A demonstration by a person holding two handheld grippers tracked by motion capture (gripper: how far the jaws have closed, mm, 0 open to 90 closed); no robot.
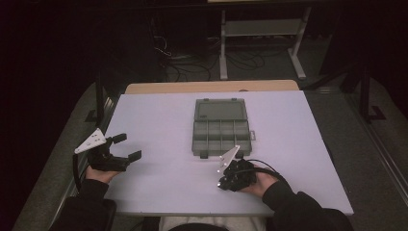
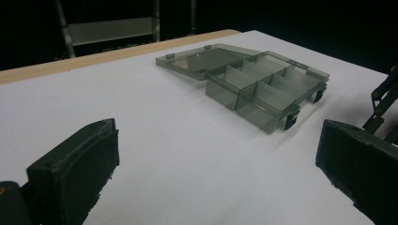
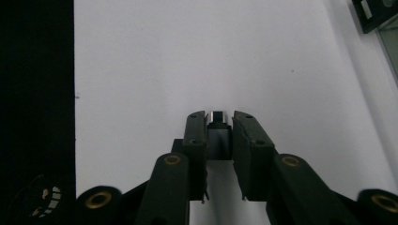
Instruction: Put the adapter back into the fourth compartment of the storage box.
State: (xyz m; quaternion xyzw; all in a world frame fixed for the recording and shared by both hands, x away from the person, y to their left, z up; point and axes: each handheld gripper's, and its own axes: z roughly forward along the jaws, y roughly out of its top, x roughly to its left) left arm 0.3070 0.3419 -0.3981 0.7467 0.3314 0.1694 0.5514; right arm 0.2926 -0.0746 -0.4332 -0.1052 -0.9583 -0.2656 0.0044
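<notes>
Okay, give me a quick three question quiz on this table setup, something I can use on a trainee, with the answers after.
1. True or false: the organizer box on the table has its lid open.
2. Which claw is spread wide: A) left claw B) right claw?
3. Fill in: the right claw pinches a small ____ piece.

Key
1. True; the lid lies flat behind the compartments.
2. A.
3. Metallic-looking; what it is cannot be told.
</notes>
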